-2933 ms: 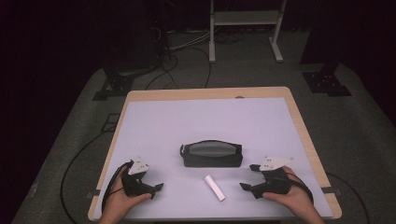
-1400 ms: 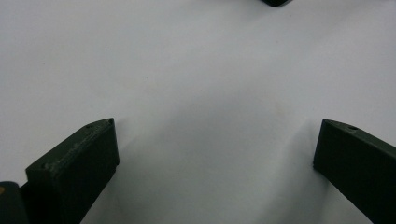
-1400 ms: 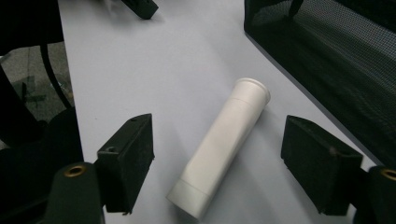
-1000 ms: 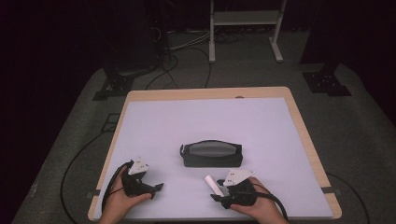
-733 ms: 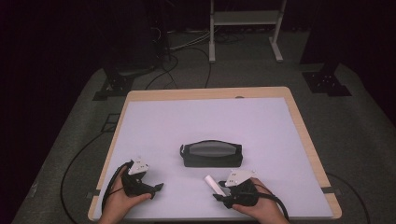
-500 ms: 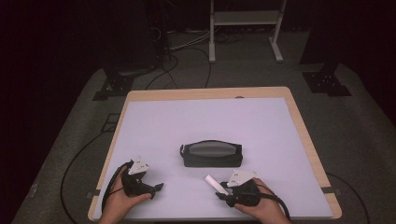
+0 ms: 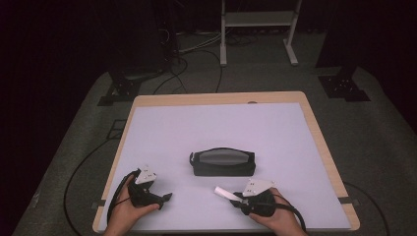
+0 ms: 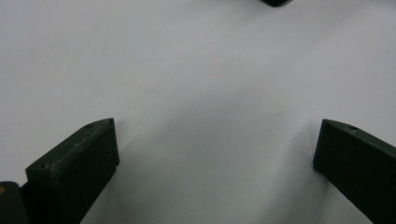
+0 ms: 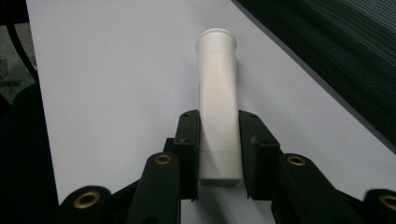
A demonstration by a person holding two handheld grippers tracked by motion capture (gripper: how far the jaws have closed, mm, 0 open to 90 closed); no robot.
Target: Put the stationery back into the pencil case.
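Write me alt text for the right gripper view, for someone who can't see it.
The right gripper has just closed its two black fingers on a white tube, one on each side near its squared end. The tube points away over a pale table, ending in a flared rim.

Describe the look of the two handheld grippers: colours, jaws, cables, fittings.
Both the left gripper and the right gripper are black, each topped by a pale grey three-cornered plate, with a black cable looping back past the hand. The jaws are blocky matte black. The right gripper view shows brass-coloured rivets along its linkage.
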